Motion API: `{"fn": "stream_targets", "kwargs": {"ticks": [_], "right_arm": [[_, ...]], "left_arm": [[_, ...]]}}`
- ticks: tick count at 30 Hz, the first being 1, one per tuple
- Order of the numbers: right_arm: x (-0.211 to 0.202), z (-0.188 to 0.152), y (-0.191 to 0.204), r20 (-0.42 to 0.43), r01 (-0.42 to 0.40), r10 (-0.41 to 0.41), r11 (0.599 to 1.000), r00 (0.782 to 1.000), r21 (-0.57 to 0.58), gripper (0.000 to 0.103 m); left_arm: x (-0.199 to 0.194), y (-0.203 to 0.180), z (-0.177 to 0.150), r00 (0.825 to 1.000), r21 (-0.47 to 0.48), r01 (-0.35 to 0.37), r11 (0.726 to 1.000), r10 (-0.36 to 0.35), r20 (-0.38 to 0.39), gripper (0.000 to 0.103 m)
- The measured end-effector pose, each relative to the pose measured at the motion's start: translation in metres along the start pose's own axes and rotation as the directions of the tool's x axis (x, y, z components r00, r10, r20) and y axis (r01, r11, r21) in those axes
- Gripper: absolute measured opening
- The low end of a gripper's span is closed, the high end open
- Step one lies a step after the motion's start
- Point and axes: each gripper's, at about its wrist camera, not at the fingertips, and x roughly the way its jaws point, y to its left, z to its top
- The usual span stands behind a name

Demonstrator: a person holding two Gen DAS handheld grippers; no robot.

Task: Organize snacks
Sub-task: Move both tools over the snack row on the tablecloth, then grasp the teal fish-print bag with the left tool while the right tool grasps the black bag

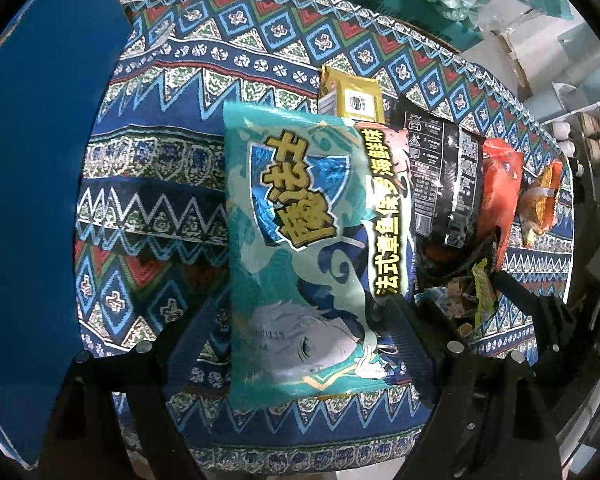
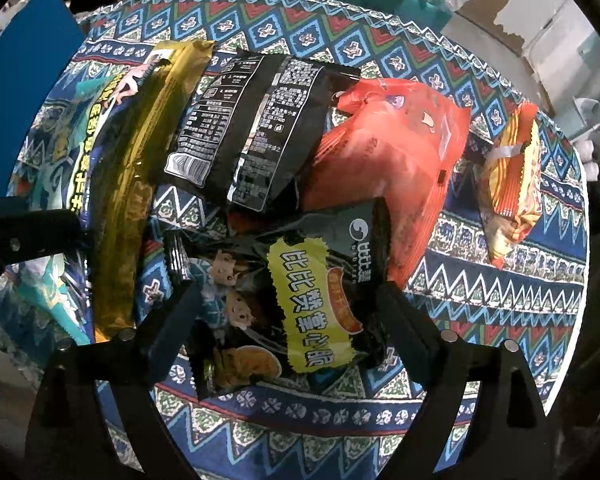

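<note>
While both grippers gape, left [image 1: 304, 312] straddles teal packet [image 1: 300, 216]; right [image 2: 288, 304] straddles black packet [image 2: 300, 300].

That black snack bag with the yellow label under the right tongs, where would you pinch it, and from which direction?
From straight above, pinching across its puffed middle. The black snack bag lies flat on the patterned tablecloth, label up, and the right tongs hang open with one finger on each side of it. Its upper corner tucks under the red bag, so I would stay low on the bag, probably clear of that overlap.
</note>
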Motion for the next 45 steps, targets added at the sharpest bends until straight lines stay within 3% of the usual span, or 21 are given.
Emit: {"fn": "stream_targets", "kwargs": {"ticks": [10, 14, 16, 22, 24, 25, 27, 28, 32, 36, 40, 45], "right_arm": [[0.001, -0.017, 0.005, 0.038, 0.008, -0.008, 1.0, 0.999, -0.01, 0.089], [-0.008, -0.022, -0.003, 0.048, 0.002, -0.002, 1.0, 0.999, -0.004, 0.074], [-0.011, -0.022, -0.006, 0.048, -0.021, 0.02, 1.0, 0.999, 0.007, 0.072], [-0.018, -0.021, -0.017, 0.047, -0.053, 0.051, 0.998, 0.998, 0.045, 0.069], [-0.021, -0.021, -0.021, 0.05, -0.07, 0.067, 0.996, 0.997, 0.055, 0.044], [-0.023, -0.018, -0.026, 0.048, -0.079, 0.076, 0.995, 0.996, 0.059, 0.043], [-0.027, -0.016, -0.032, 0.045, -0.096, 0.093, 0.993, 0.995, 0.069, 0.03], [-0.03, -0.015, -0.034, 0.045, -0.104, 0.101, 0.992, 0.994, 0.077, 0.029], [-0.035, -0.012, -0.047, 0.026, -0.156, 0.154, 0.979, 0.988, 0.13, 0.031], [-0.036, -0.015, -0.072, 0.032, -0.167, 0.164, 0.957, 0.986, 0.236, 0.07], [-0.036, -0.02, -0.089, 0.044, -0.191, 0.187, 0.928, 0.981, 0.319, 0.076], [-0.029, -0.021, -0.075, 0.016, -0.16, 0.161, 0.951, 0.987, 0.264, 0.076]], "left_arm": [[0.019, -0.012, 0.006, 1.0, 0.036, 0.015, 0.999, -0.014, -0.016, 0.091], [0.019, -0.018, 0.005, 1.0, 0.076, 0.027, 0.997, -0.027, -0.003, 0.071], [0.017, -0.02, 0.004, 0.999, 0.086, 0.039, 0.996, -0.039, 0.002, 0.061], [0.001, -0.01, -0.002, 0.999, 0.111, 0.032, 0.993, -0.037, 0.036, 0.05], [-0.006, -0.01, -0.002, 0.998, 0.106, 0.041, 0.994, -0.045, 0.038, 0.045], [-0.008, -0.009, -0.002, 0.998, 0.104, 0.05, 0.993, -0.055, 0.041, 0.039], [-0.015, -0.011, -0.001, 0.997, 0.103, 0.066, 0.992, -0.071, 0.043, 0.029], [-0.018, -0.012, -0.001, 0.996, 0.107, 0.07, 0.992, -0.075, 0.045, 0.028], [-0.022, -0.008, -0.002, 0.996, 0.118, 0.064, 0.991, -0.07, 0.048, 0.028], [-0.018, -0.003, -0.007, 0.997, 0.11, 0.067, 0.992, -0.071, 0.037, 0.03], [-0.015, -0.006, -0.007, 0.998, 0.105, 0.053, 0.993, -0.057, 0.035, 0.036], [-0.013, 0.0, -0.004, 0.998, 0.08, 0.051, 0.995, -0.054, 0.031, 0.05]]}}
